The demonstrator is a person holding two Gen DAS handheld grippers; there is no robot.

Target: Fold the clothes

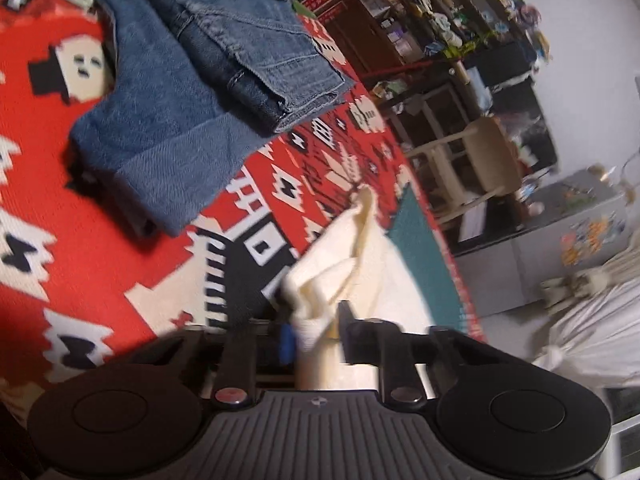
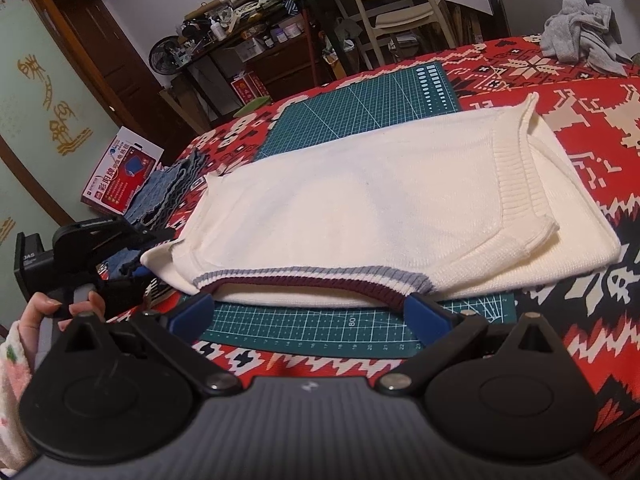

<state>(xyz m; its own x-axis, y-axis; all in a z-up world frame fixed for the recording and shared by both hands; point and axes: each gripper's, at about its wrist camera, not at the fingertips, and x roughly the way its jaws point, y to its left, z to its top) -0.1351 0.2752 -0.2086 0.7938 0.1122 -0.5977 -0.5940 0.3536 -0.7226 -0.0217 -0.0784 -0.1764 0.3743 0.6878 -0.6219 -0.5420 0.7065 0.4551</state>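
One cream sweater (image 2: 360,208) — two folded jeans (image 1: 192,80)

Green cutting mat (image 2: 320,328) just ahead of the right tool: ruler numbers, "80" clear, small "21 22 23" along its near edge. Red-white box (image 2: 120,176) far left: large Chinese characters "彩阳牌". Black device (image 2: 28,258) at left: "OAS", partly cut off.

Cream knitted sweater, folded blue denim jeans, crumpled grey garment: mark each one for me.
Cream knitted sweater (image 2: 360,208): right wrist view, flat middle of its body.
Folded blue denim jeans (image 1: 192,92): left wrist view, middle of the folded stack.
Crumpled grey garment (image 2: 580,32): right wrist view, centre of the heap.
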